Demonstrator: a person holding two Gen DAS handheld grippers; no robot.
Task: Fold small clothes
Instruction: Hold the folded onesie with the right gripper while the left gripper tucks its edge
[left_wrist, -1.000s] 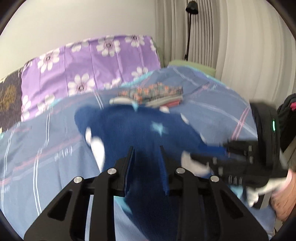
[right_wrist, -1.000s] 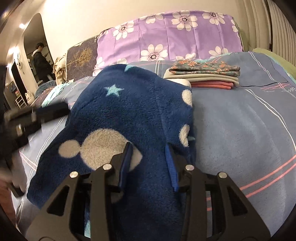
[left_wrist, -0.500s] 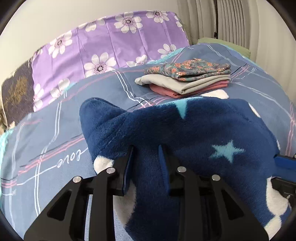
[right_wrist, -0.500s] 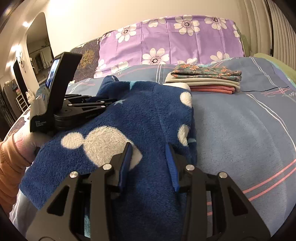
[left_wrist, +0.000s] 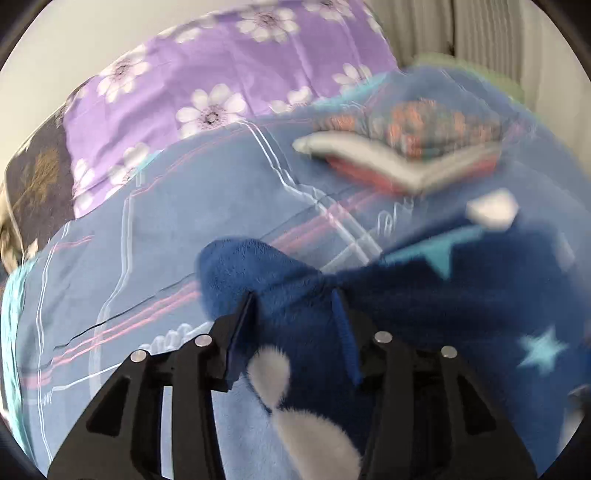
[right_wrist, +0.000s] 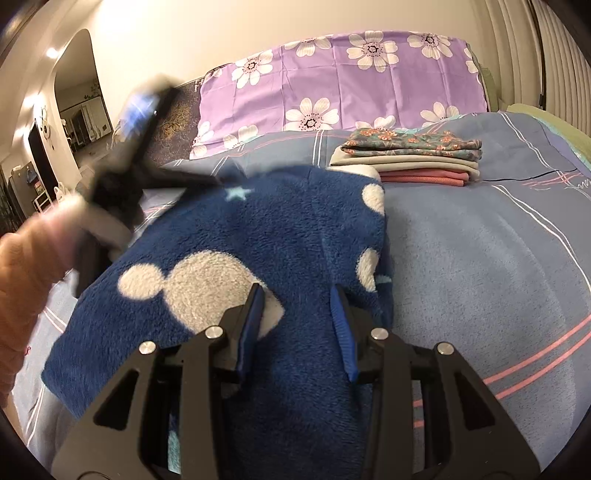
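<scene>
A dark blue fleece garment (right_wrist: 258, 236) with white blobs and pale stars lies on the blue plaid bedspread (right_wrist: 480, 258). My right gripper (right_wrist: 297, 299) sits over its near edge, jaws apart with fleece between them. My left gripper (left_wrist: 293, 301) has its jaws apart around a bunched corner of the same garment (left_wrist: 443, 295) at its left side. In the right wrist view the left gripper (right_wrist: 122, 192) appears blurred at the garment's far left corner. A stack of folded clothes (right_wrist: 410, 158) lies beyond.
A purple flowered pillow (right_wrist: 343, 85) stands at the head of the bed. The folded stack (left_wrist: 406, 155) lies to the right in the left wrist view. Curtains (right_wrist: 554, 55) hang at the right. A doorway (right_wrist: 77, 103) opens at the far left.
My left gripper has moved along the garment's left edge to its far corner, and its view is blurred from motion. Its jaws have opened wider. The right gripper has stayed put.
</scene>
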